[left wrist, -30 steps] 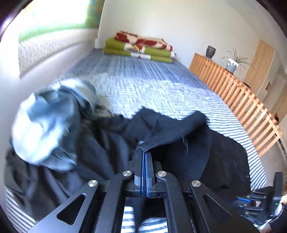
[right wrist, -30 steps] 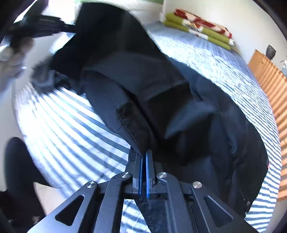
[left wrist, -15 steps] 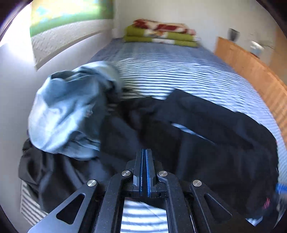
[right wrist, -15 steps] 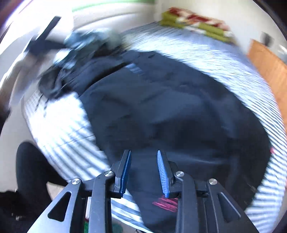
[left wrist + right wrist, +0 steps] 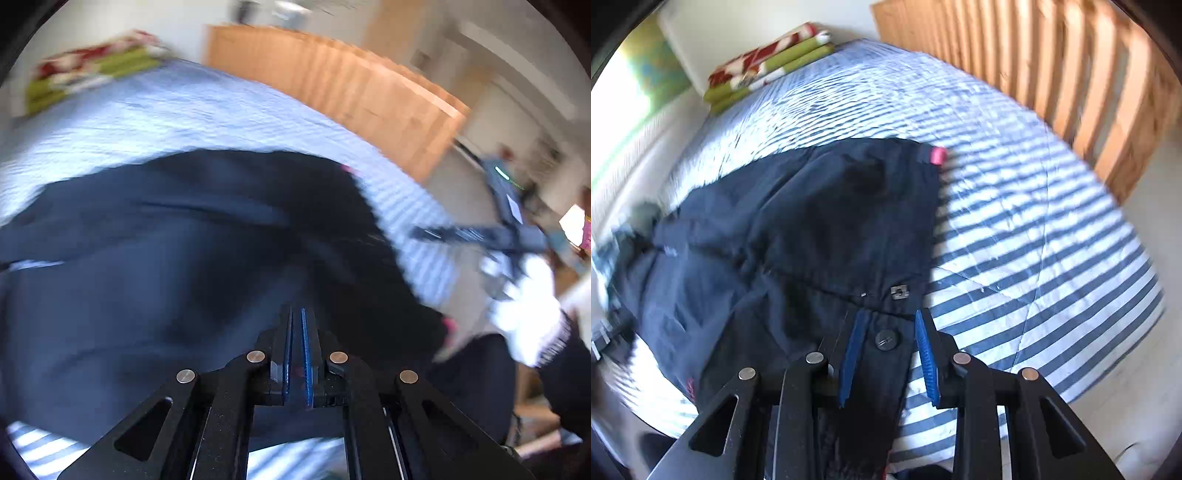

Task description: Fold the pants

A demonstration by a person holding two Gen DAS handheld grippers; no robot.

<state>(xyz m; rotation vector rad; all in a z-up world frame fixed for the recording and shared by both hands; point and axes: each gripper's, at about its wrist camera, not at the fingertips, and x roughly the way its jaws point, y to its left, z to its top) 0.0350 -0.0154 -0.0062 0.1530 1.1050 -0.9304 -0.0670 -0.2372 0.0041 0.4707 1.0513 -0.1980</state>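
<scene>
Dark navy pants [image 5: 812,229] lie spread flat on the striped bed [image 5: 1034,221], with a pink tag [image 5: 937,155] at the far waist corner. My right gripper [image 5: 890,314] is open low over the waistband, and the pants' button [image 5: 886,339] shows between its blue pads. My left gripper [image 5: 296,321] is shut down to a thin slit over the other end of the pants [image 5: 184,258]; the cloth reaches the fingers, but blur hides the grip. In the left wrist view the right gripper [image 5: 436,233] sits at the right, held by a white-gloved hand [image 5: 524,314].
A folded green and red blanket [image 5: 768,62] lies at the head of the bed. A wooden slatted rail [image 5: 1052,74] runs along the far side. A pale blue garment [image 5: 613,251] is bunched at the left edge. Floor shows past the bed's near corner.
The left wrist view has swung right along the pants. My right gripper, open half a second ago, has moved over the waistband button. The pants now lie flatter.
</scene>
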